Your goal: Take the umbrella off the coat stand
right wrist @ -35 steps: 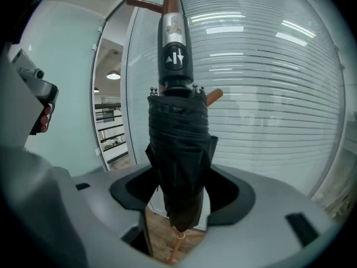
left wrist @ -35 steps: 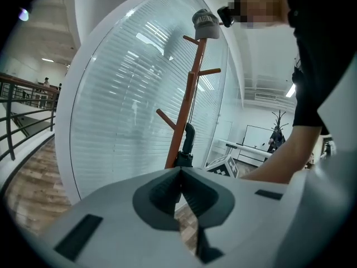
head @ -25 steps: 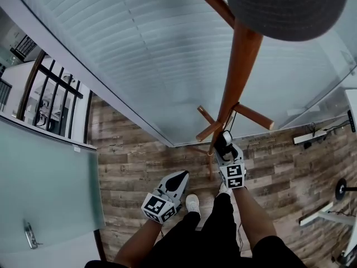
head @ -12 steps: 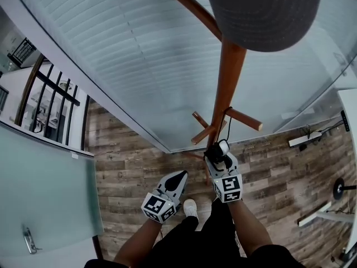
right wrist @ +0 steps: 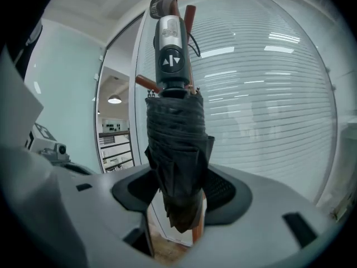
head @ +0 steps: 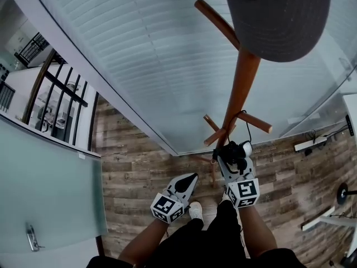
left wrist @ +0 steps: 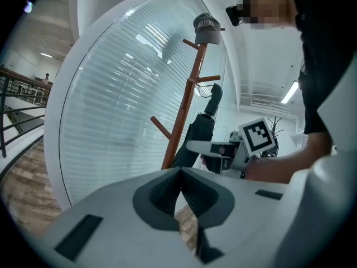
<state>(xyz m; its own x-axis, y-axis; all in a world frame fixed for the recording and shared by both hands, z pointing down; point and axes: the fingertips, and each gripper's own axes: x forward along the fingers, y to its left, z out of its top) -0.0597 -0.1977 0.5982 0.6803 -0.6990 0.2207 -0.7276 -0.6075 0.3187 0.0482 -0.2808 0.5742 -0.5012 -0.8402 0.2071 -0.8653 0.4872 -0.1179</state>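
One folded black umbrella (right wrist: 175, 144) is clamped in the right gripper's (right wrist: 178, 190) jaws beside the coat stand (head: 241, 88) (left gripper (left wrist: 179, 190) jaws closed, empty), its cord (head: 246, 121) seemingly still over a peg (head: 256, 123), so lifting it clear likely comes next.

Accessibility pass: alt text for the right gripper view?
The right gripper grips a folded black umbrella, held upright with its grey handle on top. Behind it are the wooden coat stand and a window with white blinds.

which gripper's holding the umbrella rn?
The right gripper: its jaws are clamped on the folded black umbrella. The left gripper has its jaws shut together, with nothing between them.
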